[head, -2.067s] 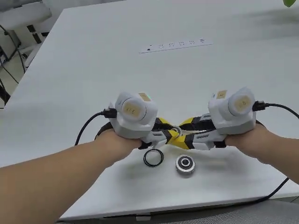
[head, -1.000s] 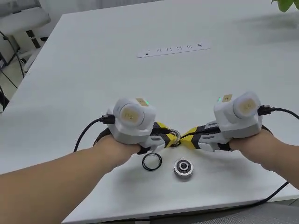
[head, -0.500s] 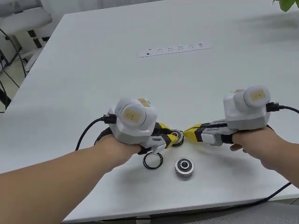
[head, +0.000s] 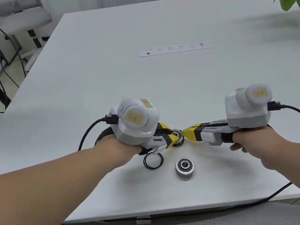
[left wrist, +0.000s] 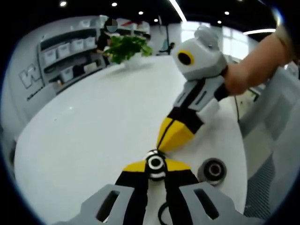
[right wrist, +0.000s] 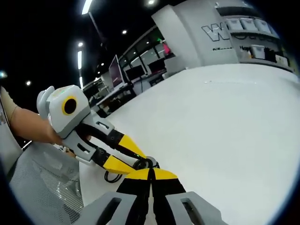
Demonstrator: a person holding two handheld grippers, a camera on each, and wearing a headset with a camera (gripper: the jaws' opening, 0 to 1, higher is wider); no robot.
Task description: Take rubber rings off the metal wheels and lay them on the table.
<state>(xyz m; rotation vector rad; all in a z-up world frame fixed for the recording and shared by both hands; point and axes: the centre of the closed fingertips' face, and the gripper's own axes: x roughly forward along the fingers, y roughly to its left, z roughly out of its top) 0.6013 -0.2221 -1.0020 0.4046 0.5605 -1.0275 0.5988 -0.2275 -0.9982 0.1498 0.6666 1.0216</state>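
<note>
Low in the head view's centre, the left gripper (head: 169,136) clenches a metal wheel (left wrist: 155,162) in its jaws. The right gripper (head: 186,134), jaws pinched together, meets its rim. Brace the wheel and peel sideways toward the loose rubber ring (head: 153,161).

left gripper (left wrist: 155,168): was clamped on a wheel (left wrist: 155,161)
right gripper (left wrist: 161,143): jaws were together, tip right at that wheel
spare wheel (left wrist: 212,171): sat on the table (left wrist: 93,122), just beside

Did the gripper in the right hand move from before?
Yes. The right gripper pulled back to the right. Measured against the loose metal wheel below it, its white body now sits farther right than before.
</note>
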